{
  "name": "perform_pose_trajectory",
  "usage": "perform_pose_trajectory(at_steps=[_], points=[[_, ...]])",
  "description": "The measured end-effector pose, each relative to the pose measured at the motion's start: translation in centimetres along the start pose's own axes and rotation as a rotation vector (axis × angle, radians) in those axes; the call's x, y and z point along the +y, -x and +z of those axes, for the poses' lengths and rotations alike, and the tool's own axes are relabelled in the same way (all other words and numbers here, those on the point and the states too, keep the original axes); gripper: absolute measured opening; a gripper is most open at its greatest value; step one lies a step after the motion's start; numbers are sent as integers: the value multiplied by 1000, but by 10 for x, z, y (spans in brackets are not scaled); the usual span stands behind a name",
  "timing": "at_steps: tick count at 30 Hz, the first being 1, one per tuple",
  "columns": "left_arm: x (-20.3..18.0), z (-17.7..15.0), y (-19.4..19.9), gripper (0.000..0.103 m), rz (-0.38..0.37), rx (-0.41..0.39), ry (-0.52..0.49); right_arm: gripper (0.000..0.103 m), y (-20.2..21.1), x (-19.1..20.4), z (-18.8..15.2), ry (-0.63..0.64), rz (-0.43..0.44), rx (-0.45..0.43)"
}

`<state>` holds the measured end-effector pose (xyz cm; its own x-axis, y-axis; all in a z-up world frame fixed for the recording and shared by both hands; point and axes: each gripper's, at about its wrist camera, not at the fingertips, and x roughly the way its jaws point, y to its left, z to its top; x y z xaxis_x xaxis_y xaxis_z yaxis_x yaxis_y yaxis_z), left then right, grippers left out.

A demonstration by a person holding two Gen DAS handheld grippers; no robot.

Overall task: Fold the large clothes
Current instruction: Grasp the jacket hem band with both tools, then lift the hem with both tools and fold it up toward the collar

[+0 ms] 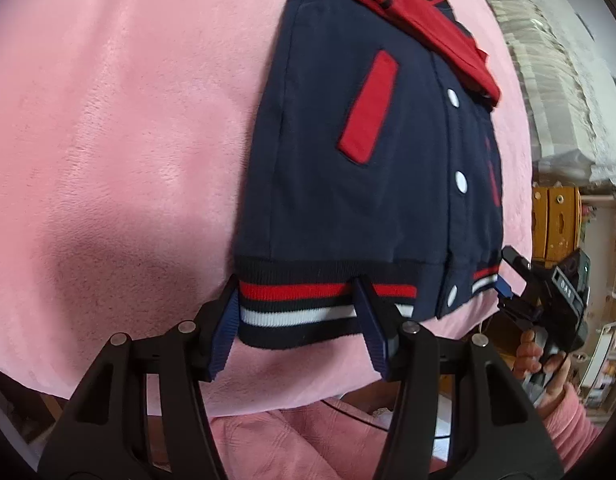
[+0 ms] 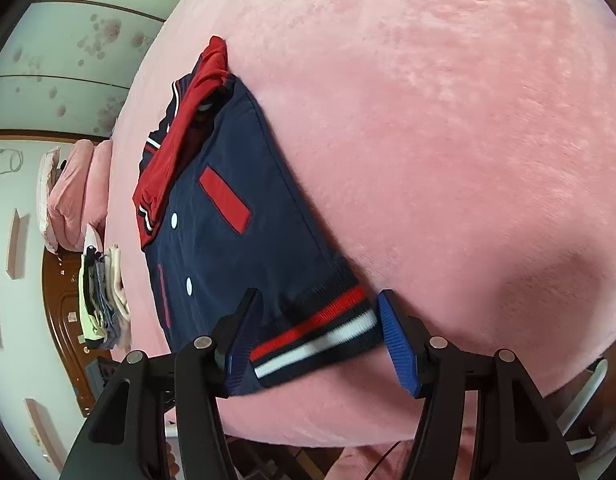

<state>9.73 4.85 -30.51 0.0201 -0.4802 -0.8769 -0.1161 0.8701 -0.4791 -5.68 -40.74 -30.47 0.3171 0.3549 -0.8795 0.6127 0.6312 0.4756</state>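
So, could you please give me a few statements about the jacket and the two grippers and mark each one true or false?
1. The navy jacket lies on a pink blanket. True.
2. Both sleeves are spread out flat to the sides. False: a red sleeve is folded across the body.
3. The left gripper straddles the striped hem. True.
4. The right gripper hovers over the collar. False: its jaws flank the hem at the other corner.
5. The jacket's snaps are black. False: they are white.
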Motion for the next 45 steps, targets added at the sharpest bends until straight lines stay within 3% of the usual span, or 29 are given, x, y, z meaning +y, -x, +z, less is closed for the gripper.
perform_pose_trajectory(at_steps=[1,3,7,9,10,12,19,28,35,39,45], points=[[1,1,-1,51,-4,-2,15,56,-2,2,1,4,-4,-1],[4,2,-1,51,-20,-8,60,36,-9,5,2,-9,-9,17],[3,2,1,51,-30,-21,80,21,-15,9,1,-71,44,31],[0,1,3,40,-37,-31,82,16,-17,13,0,-98,69,28],[-3,1,4,36,-57,-33,84,16,-16,14,-2,-103,78,25],[-8,0,9,16,-122,-33,83,15,-13,23,-2,-118,116,11],[-24,18,38,12,-358,-139,193,14,4,61,11,-183,266,-12],[-31,93,89,11,-445,-268,225,14,17,128,59,-269,411,-114],[-40,165,94,11,-422,-247,177,14,14,159,121,-305,327,-167],[-51,205,87,11,-293,-272,134,14,0,163,153,-327,311,-168],[-61,245,73,11,-137,-276,125,14,-28,193,211,-228,160,-99]])
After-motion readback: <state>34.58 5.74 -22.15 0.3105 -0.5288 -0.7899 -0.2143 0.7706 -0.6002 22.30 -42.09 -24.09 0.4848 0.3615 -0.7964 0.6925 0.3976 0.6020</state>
